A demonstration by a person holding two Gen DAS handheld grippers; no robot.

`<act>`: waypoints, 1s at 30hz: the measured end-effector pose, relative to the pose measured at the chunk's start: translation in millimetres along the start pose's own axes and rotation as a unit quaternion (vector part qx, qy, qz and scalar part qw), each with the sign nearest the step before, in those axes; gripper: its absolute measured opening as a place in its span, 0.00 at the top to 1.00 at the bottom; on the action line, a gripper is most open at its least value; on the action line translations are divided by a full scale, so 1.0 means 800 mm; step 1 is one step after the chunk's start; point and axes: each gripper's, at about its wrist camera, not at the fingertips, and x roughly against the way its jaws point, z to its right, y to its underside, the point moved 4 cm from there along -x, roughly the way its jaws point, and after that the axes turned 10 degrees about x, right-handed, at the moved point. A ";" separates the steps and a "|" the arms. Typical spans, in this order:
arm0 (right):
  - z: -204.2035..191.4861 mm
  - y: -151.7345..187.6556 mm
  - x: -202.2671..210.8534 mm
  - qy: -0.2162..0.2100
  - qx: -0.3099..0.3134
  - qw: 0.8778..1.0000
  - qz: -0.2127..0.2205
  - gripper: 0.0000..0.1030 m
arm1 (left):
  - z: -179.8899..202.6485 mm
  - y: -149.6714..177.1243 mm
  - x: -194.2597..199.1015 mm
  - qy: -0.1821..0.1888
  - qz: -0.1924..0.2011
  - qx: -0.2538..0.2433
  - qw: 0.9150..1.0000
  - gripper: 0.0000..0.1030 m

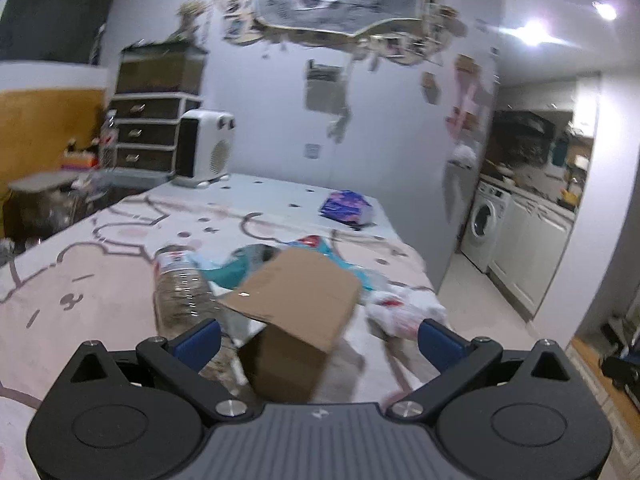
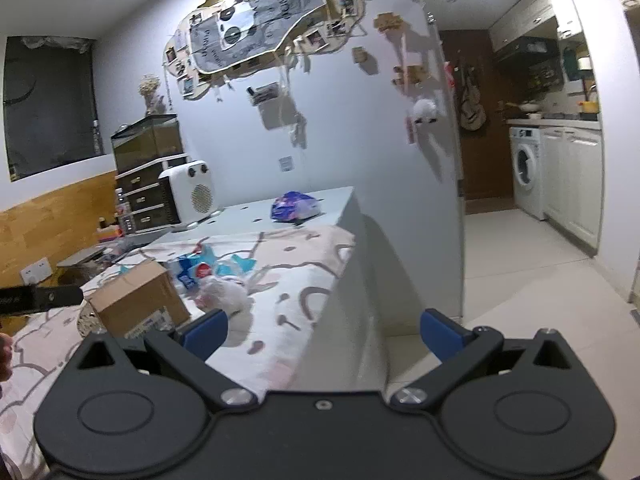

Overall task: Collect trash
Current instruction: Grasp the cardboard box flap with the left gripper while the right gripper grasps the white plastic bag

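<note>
Trash lies on a pink patterned blanket point(image 1: 80, 280): a brown cardboard box point(image 1: 294, 320) with an open flap, an empty clear plastic bottle point(image 1: 180, 292) to its left, crumpled white paper point(image 1: 404, 308) to its right, and blue wrappers point(image 1: 236, 268) behind. A purple packet point(image 1: 346, 207) lies farther back. My left gripper point(image 1: 318, 342) is open, with the box standing between its blue pads. My right gripper point(image 2: 322, 336) is open and empty, over the bed's right edge; the box point(image 2: 138, 300), white paper point(image 2: 226, 292) and purple packet point(image 2: 294, 206) show to its left.
A white heater point(image 1: 204, 148) and a drawer unit point(image 1: 146, 132) stand at the back. A wall with photos rises behind the bed. To the right, a tiled floor point(image 2: 520, 280) leads to a kitchen with a washing machine point(image 2: 526, 170).
</note>
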 end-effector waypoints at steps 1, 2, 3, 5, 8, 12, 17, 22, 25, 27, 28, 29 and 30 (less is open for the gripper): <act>-0.003 -0.002 -0.009 -0.003 -0.001 1.000 -0.001 0.00 | -0.009 -0.003 -0.006 0.003 -0.002 0.013 1.000 0.01; -0.006 -0.004 -0.017 -0.005 0.001 1.000 -0.001 0.00 | -0.019 -0.007 -0.015 0.011 -0.007 0.034 0.999 0.01; -0.012 -0.008 -0.026 -0.008 0.006 1.000 0.000 0.00 | -0.026 -0.008 -0.021 0.018 -0.011 0.053 0.998 0.02; -0.023 -0.013 -0.043 -0.018 0.016 1.000 0.002 0.01 | -0.043 -0.010 -0.036 0.036 -0.020 0.098 0.994 0.07; -0.041 -0.022 -0.070 -0.048 0.021 0.999 0.001 0.06 | -0.061 -0.009 -0.055 0.067 -0.018 0.159 0.985 0.12; -0.060 -0.032 -0.105 -0.086 0.008 0.996 -0.010 0.11 | -0.080 -0.010 -0.078 0.083 -0.018 0.220 0.972 0.21; -0.083 -0.039 -0.143 -0.105 -0.001 0.994 -0.026 0.17 | -0.091 -0.011 -0.094 0.098 -0.015 0.260 0.960 0.34; -0.091 -0.050 -0.192 -0.094 -0.051 0.993 -0.057 0.19 | -0.091 -0.013 -0.095 0.112 -0.001 0.265 0.958 0.52; -0.092 -0.055 -0.227 -0.082 -0.085 0.990 -0.081 0.21 | -0.088 -0.014 -0.096 0.115 -0.004 0.252 0.961 0.59; -0.093 -0.052 -0.249 -0.081 -0.107 0.986 -0.100 0.23 | -0.085 -0.013 -0.096 0.119 -0.007 0.248 0.961 0.65; -0.094 -0.048 -0.259 -0.085 -0.116 0.983 -0.112 0.23 | -0.083 -0.013 -0.096 0.123 -0.009 0.244 0.962 0.69; -0.096 -0.044 -0.267 -0.088 -0.122 0.981 -0.123 0.24 | -0.080 -0.013 -0.096 0.125 -0.011 0.240 0.963 0.71; -0.098 -0.039 -0.273 -0.090 -0.125 0.979 -0.134 0.26 | -0.077 -0.013 -0.095 0.129 -0.013 0.234 0.964 0.72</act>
